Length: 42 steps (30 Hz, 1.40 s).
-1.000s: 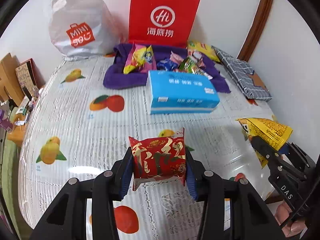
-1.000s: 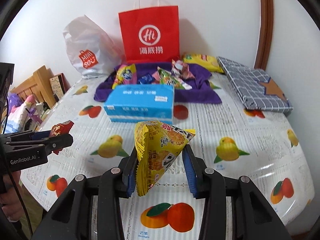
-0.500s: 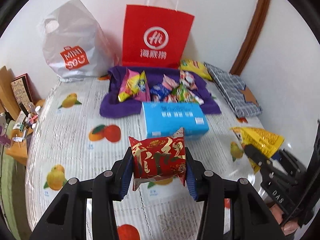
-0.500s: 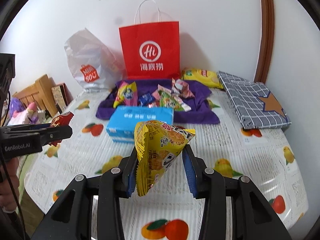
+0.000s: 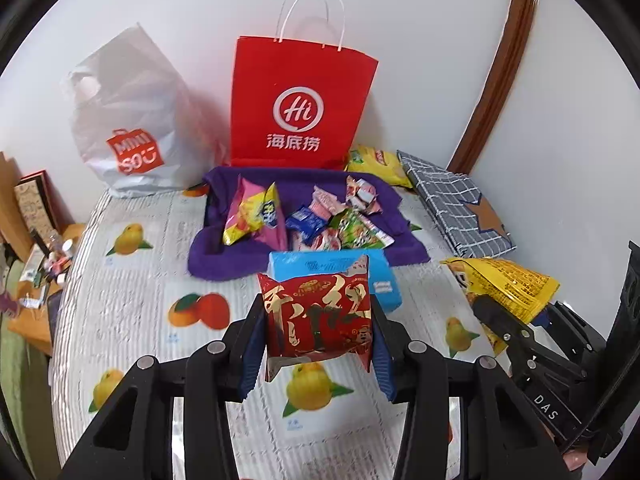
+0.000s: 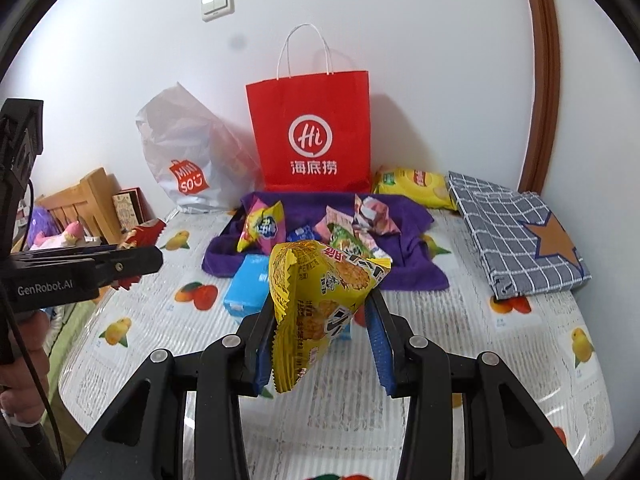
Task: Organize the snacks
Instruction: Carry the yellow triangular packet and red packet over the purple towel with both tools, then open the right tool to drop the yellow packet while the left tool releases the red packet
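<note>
My left gripper is shut on a red snack packet with gold characters, held above the table. My right gripper is shut on a yellow snack packet; the same packet shows at the right of the left wrist view. The left gripper with its red packet appears at the left of the right wrist view. Several more snack packets lie on a purple cloth at the back. A red paper bag stands upright behind the cloth.
A blue tissue box lies in front of the cloth. A white plastic bag leans on the wall at the back left, and a folded checked cloth lies at the right. A yellow chip bag rests by the red bag. The fruit-print tablecloth covers the table.
Both grippers have risen and drawn back from the table with their packets still held, so the bags and the wall show more fully.
</note>
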### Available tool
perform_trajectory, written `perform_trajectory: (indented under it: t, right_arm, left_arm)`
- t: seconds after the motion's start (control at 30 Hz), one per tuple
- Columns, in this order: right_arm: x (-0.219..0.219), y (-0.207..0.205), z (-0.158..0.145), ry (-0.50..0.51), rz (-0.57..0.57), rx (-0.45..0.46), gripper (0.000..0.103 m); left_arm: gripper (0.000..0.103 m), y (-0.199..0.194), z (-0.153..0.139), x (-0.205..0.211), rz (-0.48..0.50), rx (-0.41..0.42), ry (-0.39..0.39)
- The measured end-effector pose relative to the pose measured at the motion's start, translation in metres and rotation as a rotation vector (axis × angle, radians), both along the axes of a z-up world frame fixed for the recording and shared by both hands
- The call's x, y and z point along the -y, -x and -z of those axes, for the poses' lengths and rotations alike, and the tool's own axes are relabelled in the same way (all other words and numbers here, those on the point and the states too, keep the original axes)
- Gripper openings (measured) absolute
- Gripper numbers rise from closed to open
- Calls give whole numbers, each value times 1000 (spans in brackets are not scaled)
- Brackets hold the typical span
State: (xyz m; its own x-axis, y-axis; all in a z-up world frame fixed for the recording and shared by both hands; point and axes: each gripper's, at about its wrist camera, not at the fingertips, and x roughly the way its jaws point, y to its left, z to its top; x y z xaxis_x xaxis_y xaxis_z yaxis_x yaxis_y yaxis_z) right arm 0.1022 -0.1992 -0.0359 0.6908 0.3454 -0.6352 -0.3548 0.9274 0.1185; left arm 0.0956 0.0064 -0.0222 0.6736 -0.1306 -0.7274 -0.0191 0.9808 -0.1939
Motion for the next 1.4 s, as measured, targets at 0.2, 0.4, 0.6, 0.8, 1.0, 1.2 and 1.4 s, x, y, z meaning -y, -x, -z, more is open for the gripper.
perform_trajectory:
  t: [0.2, 0.4, 0.6, 0.8, 1.0, 1.2, 1.4]
  right_arm:
    - [-4, -28, -3, 2, 0, 17, 41]
    - [-8, -69, 7, 12, 18, 5, 41]
    - [-14, -117, 18, 28, 35, 7, 41]
    - [-21, -155, 25, 32, 39, 9, 41]
    - [-23, -181, 26, 45, 29, 17, 41]
    - [-30, -209, 24, 30, 22, 7, 41]
    - [-40, -226, 41, 36, -25, -46, 41]
  left_arm:
    - [44, -28, -2, 1, 14, 11, -7]
    - [44, -65, 3, -1, 24, 7, -6]
    - [44, -104, 5, -4, 34, 12, -11]
    - [44, -142, 9, -11, 38, 17, 0]
    - [44, -173, 14, -21, 5, 2, 3]
    - [44, -202, 21, -23, -3, -29, 44]
    - [44, -229, 50, -18, -21, -85, 62]
